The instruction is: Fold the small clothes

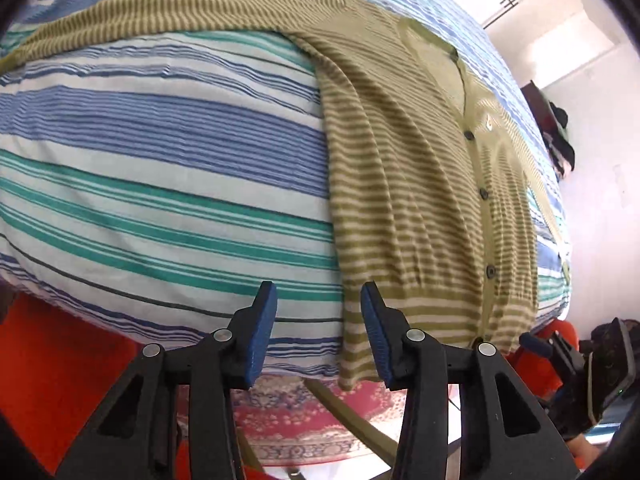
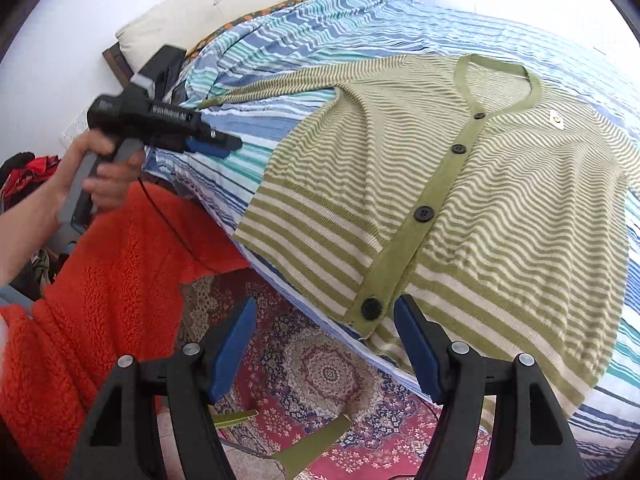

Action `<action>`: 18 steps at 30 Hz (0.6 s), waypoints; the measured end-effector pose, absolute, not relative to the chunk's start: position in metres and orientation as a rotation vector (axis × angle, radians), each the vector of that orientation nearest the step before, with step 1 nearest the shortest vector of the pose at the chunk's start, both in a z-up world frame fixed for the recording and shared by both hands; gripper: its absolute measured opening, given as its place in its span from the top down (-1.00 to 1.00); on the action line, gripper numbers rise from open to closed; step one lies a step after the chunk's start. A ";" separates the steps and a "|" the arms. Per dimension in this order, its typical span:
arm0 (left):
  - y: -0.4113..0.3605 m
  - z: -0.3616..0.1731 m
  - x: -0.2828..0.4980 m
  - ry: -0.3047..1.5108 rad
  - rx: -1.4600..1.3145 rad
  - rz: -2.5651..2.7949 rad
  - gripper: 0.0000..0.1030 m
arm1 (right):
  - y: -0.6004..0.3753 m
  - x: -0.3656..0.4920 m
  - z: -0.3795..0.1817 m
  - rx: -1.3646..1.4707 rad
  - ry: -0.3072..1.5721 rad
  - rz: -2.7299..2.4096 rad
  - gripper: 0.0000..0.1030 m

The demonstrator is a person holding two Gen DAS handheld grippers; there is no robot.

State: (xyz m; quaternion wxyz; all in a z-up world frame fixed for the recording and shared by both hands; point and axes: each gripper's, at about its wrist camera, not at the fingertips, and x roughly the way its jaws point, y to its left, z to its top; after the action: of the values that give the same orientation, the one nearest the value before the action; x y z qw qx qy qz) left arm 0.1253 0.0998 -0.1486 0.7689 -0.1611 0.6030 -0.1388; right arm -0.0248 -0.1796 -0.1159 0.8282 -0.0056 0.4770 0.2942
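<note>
**Soft knit cardigan laid flat on the bed, both sets of fingers empty**

The green-and-cream striped cardigan (image 2: 460,208) lies face up and buttoned on the striped bedsheet (image 1: 160,152), its hem at the bed's near edge and one sleeve (image 1: 160,8) stretched out sideways across the sheet. It looks like a thin, light knit: limp, stretchy, apt to sag and drag along the sheet rather than hold a crease.

The left gripper (image 1: 318,332) hovers at the hem's side corner, fingers parted with nothing between them. The right gripper (image 2: 324,356) stands spread wide at the bottom of the button placket (image 2: 432,200), also empty.

Best holds are probably the firmer ribbed edges: the hem corners, the cuff or the shoulder seam, pinched through both layers. Grabbing mid-panel would likely lift one layer only and bunch the knit.
</note>
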 end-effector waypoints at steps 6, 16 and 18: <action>0.076 -0.170 0.122 1.312 -0.384 -0.251 0.22 | -0.216 -0.027 -0.109 0.110 0.970 0.541 -0.38; 0.112 -0.179 0.084 1.340 -0.525 -0.133 0.99 | -0.253 -0.030 -0.094 0.226 0.891 0.426 -0.38; 0.120 -0.190 0.083 1.351 -0.609 -0.139 0.98 | -0.264 -0.028 -0.095 0.266 0.888 0.385 -0.38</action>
State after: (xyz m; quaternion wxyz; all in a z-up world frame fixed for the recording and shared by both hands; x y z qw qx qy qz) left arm 0.0832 0.1198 -0.1895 0.7357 -0.2771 0.6147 -0.0634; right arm -0.0278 -0.2642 -0.0953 0.8767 0.1274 0.4255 0.1847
